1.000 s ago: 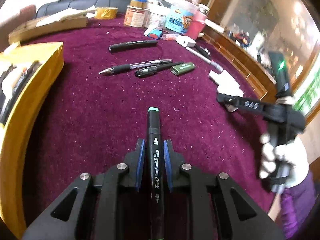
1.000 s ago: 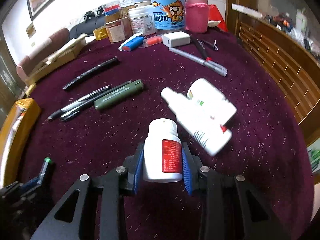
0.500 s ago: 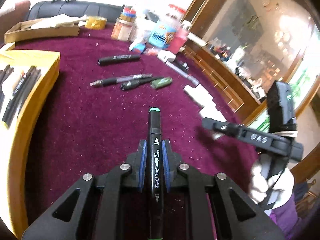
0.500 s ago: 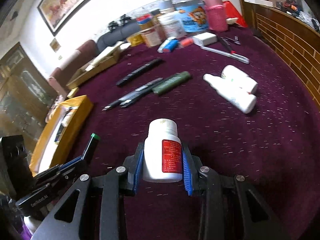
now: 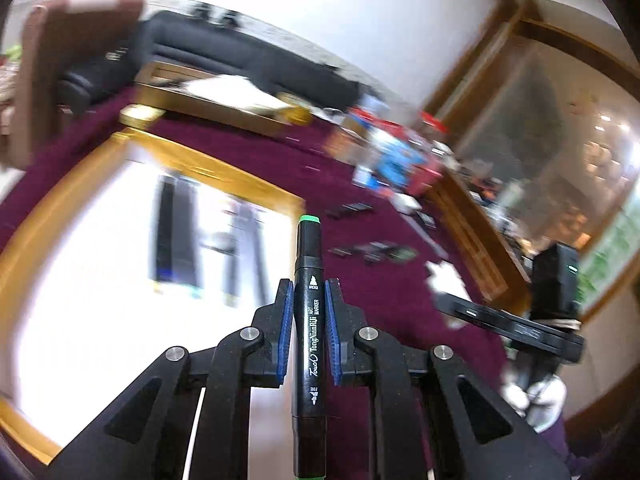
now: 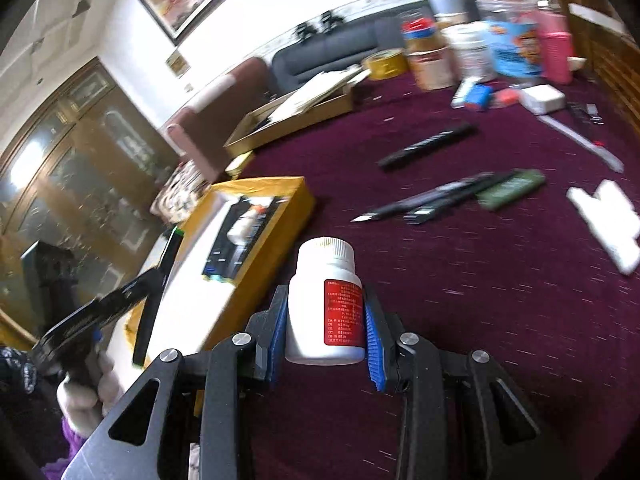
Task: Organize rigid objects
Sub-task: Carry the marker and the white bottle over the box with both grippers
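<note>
Landmark for all placements: the yellow box, an open, straight-sided card tray with a white floor, on the desk, whose top is a maroon, short-napped cloth.

- Left tongs: black frame, blue ribbed pads, clamped on a black art marker. The marker is a slim, squared barrel with white lettering and a green end cap; it hangs above the box's near right edge, pointing along it.
- Right tongs: same build, clamped on a white pill bottle. The bottle is smooth plastic, a cylinder with a ribbed screw cap and a red label; it is held upright in the air just right of the box.
- Loose pens: long dark barrels lying together on the cloth, well right of the box, touching a flat green case.
- White bottles: two, lying down, farther right of the pens.
- Jars and tubs: a crowded cluster at the desk's far edge, beyond the box.

The right wrist view alone shows the box's contents clearly: dark markers in a row with something white on them. The left wrist view blurs them to streaks, but shows the wooden rail along the desk's right edge.

Bare cloth lies between the box and the pens.
</note>
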Motion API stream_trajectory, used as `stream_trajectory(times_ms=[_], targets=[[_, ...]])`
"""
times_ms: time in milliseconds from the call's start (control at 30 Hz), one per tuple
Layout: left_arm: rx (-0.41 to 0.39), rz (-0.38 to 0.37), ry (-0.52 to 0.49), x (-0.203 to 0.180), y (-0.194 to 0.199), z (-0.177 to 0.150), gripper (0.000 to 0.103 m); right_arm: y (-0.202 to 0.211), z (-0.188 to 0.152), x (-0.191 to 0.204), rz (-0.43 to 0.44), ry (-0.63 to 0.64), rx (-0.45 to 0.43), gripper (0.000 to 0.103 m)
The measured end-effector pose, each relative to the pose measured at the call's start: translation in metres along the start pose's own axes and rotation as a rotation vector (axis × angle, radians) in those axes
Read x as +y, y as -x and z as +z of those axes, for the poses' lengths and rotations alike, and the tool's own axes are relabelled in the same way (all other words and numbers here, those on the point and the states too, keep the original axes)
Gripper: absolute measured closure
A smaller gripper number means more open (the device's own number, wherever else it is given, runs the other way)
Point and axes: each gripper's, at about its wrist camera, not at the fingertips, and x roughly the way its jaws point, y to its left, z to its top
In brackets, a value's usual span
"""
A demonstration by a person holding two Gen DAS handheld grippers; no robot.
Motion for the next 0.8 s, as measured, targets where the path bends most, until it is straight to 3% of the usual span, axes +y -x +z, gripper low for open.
stream_trajectory(times_ms=[200,467,667,800], targets=[[0.015,0.143,0.095,0.074,-0.013,0.036,0.090,-0.067,0.014,0.050,0.079,0.010,0.097,0.072],[0.120,0.237,0.179,0.128,-0.061,0.053,0.090,-0.147,0.040,0.104,0.121,-0.006,0.204,0.072],[0.108,0.252,0.179,0.133,-0.070,0.059,0.090,-0.199,0.058,0.137,0.111,-0.004,0.253,0.072],[0.082,0.148,0.265,0.143,-0.052,0.056,0.087,-0.224,0.066,0.149,0.107,-0.011,0.274,0.072]])
